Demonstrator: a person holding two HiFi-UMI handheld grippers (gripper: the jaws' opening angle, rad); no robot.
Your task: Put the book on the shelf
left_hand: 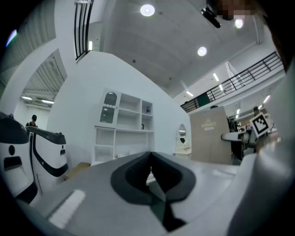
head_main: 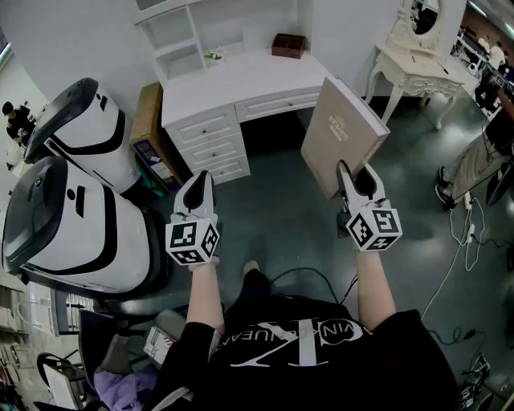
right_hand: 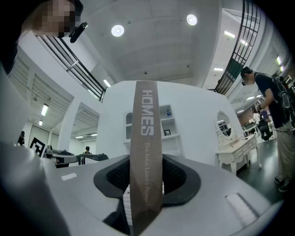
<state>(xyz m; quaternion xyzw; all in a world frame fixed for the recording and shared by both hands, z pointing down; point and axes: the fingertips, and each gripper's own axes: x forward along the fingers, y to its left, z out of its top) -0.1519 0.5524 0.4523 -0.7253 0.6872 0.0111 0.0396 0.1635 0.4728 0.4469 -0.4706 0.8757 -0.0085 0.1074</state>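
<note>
Gripping the book point(head_main: 341, 132) upright, our right gripper point(head_main: 356, 172) readies it for the shelf point(head_main: 178, 38); our left gripper point(head_main: 198, 183) waits closed, empty.

A white dressing table point(head_main: 405, 60) (oval mirror point(head_main: 424, 16) on top) stands right of the desk point(head_main: 241, 80) bearing a brown box point(head_main: 288, 45).
</note>
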